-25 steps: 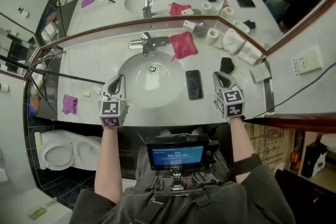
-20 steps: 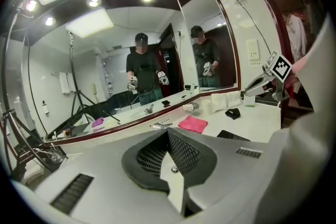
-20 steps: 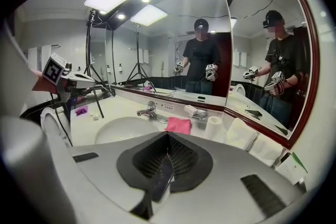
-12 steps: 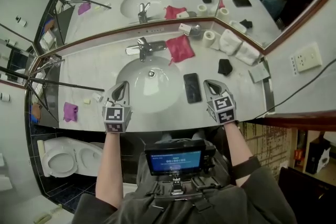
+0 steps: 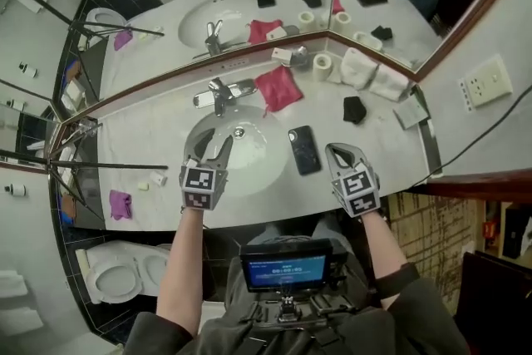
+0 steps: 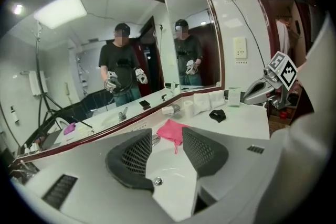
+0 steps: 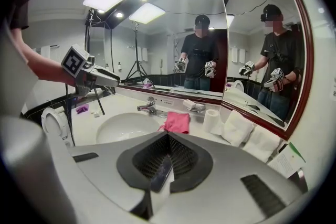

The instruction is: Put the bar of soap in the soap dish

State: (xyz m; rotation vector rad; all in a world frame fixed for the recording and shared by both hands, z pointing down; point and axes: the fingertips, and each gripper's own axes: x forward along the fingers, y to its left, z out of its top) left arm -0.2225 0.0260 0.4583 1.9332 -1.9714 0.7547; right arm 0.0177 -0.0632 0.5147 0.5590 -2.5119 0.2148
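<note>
A purple cloth (image 5: 120, 204) lies far out on the counter (image 5: 166, 129), well to the left of the left gripper (image 5: 209, 144). Between that cloth and the gripper sit a small white item (image 5: 159, 179) and a small pale block (image 5: 143, 186) (most likely the bar of soap, though it is too small to be sure). The block rests on the counter apart from the gripper, off its left side and outside the basin's rim.

The left gripper hangs over the sink basin (image 5: 253, 137) with its jaws opening. Nothing stands between them; in its own view only the white bowl and the drain show in the gap. Beyond its tips are the faucet (image 5: 220, 94) and, a little to the right, a pink cloth (image 5: 278, 87).

A dark phone (image 5: 304, 150) lies flat between the two grippers, just left of the right gripper (image 5: 339, 150). That gripper's jaws are pressed together at the tips and pinch nothing (the phone merely shows on the counter below them).

Far ahead of the right gripper, against the mirror, stands a shiny metal dish (image 5: 299, 58), seemingly the soap dish, with a white box (image 5: 281, 56) touching it. A paper roll (image 5: 322, 66), folded white towels (image 5: 370, 75) and a small black item (image 5: 355, 109) follow to the right.
</note>
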